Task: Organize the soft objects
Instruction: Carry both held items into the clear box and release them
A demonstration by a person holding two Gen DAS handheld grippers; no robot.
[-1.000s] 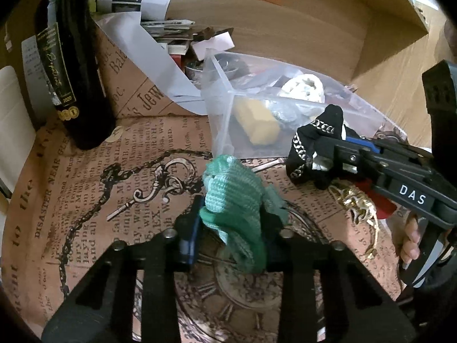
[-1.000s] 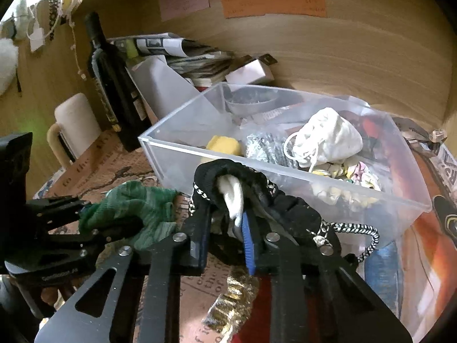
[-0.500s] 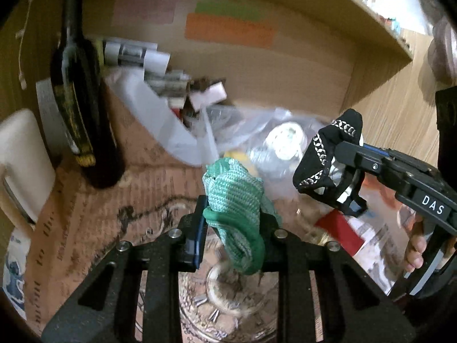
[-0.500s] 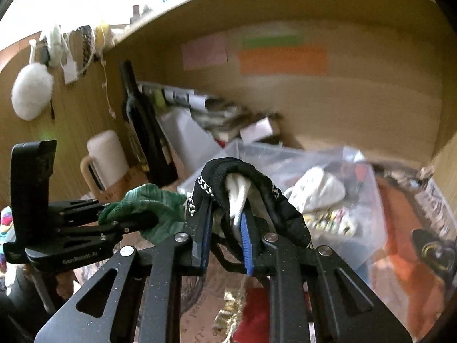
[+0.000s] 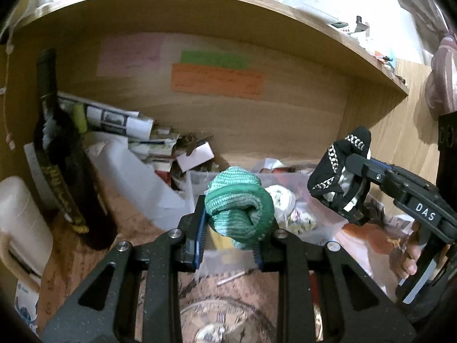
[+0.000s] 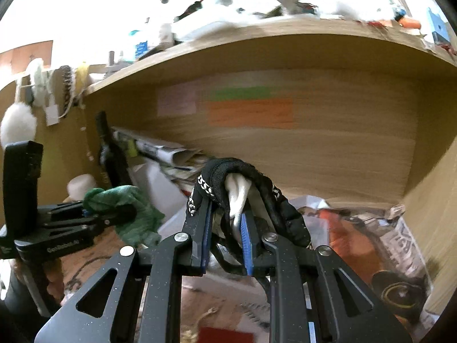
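Note:
My left gripper (image 5: 230,228) is shut on a green knitted cloth (image 5: 238,204) and holds it in the air in front of the clear plastic bin (image 5: 197,184). It also shows in the right wrist view (image 6: 114,213) with the green cloth (image 6: 131,210). My right gripper (image 6: 224,228) is shut on a black fabric piece with white trim and a white lining (image 6: 237,183). In the left wrist view it (image 5: 347,188) holds the black fabric (image 5: 334,171) above the bin's right side. White and yellow soft items lie in the bin (image 5: 281,198).
A dark wine bottle (image 5: 60,148) stands at the left beside a white mug (image 5: 20,220). Rolled papers and small boxes (image 5: 120,120) pile against the wooden back wall. A shelf (image 5: 257,8) hangs overhead. The patterned brown mat (image 5: 85,260) covers the desk.
Both grippers have risen with their cloths and tilted upward, so the bin now sits lower in view and the shelf overhead has come into view.

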